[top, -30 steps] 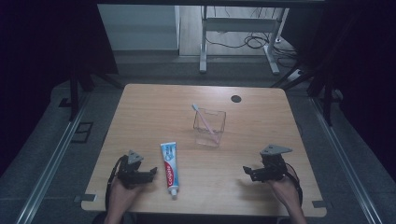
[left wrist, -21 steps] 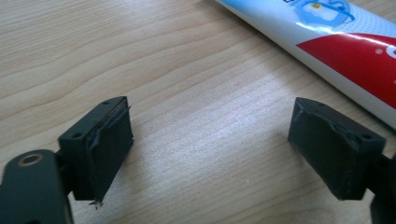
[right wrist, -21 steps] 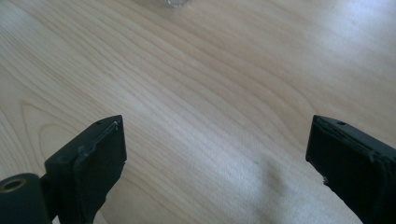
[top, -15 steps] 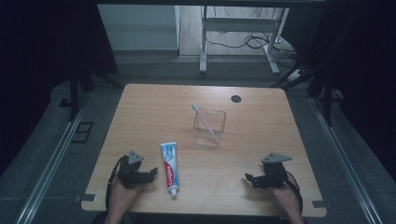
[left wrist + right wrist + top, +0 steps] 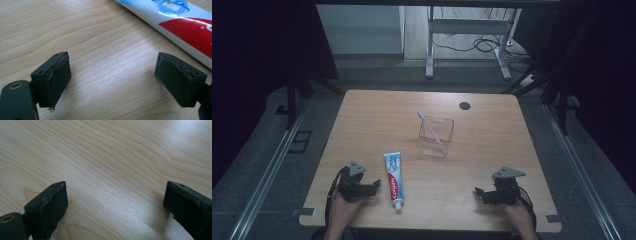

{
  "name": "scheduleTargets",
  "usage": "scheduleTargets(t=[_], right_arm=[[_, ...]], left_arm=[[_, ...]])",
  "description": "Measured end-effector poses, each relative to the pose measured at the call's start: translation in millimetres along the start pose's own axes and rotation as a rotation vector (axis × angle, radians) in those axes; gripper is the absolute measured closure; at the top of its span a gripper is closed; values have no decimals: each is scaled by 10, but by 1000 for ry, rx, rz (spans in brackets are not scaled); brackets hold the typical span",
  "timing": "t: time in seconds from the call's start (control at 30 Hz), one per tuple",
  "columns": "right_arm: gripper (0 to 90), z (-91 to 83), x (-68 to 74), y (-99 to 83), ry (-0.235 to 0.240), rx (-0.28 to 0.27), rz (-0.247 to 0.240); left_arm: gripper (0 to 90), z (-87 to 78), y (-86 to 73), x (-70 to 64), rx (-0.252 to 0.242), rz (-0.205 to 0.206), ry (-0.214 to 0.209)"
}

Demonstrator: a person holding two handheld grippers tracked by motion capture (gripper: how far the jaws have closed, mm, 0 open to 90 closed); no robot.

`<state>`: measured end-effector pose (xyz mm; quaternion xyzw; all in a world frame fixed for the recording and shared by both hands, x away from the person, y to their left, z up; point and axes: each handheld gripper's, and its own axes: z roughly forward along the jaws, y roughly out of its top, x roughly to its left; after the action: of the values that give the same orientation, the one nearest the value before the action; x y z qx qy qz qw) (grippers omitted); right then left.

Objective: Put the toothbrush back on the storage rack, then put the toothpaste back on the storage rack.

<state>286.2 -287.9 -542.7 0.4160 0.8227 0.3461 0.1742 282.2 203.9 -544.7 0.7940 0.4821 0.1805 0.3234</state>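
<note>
The left claw point(image 5: 373, 186) rests low at the near left of the table point(image 5: 377, 115), jaws spread wide and holding nothing. Just beside it to the right lies the toothpaste tube point(image 5: 394, 179), cap toward the near edge. Farther back stands a clear holder point(image 5: 436, 137) with a toothbrush point(image 5: 430, 127) leaning inside. The right claw point(image 5: 479, 192), equally released, sits over bare wood near the right corner.

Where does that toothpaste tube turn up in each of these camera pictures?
High view: toothpaste tube lies low and left of centre, just right of the left gripper.
Left gripper view: its red and blue side crosses the top right corner.
Right gripper view: not in it.
Shared landmark: the wooden table.
</note>
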Motion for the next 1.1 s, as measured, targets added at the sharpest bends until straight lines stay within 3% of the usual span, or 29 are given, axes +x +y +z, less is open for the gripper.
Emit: scheduleTargets(t=[0.37, 0.67, 0.97, 1.1], right_arm=[[61, -8, 2, -7, -2, -1, 3], [62, -8, 2, -7, -3, -1, 4], [73, -12, 1, -8, -6, -3, 10], [76, -11, -1, -8, -8, -6, 8]], left_arm=[[173, -33, 25, -8, 26, -4, -13], [234, -106, 68, -23, -1, -2, -22], [431, -161, 102, -57, -18, 3, -69], [475, -191, 126, -73, -30, 11, -88]])
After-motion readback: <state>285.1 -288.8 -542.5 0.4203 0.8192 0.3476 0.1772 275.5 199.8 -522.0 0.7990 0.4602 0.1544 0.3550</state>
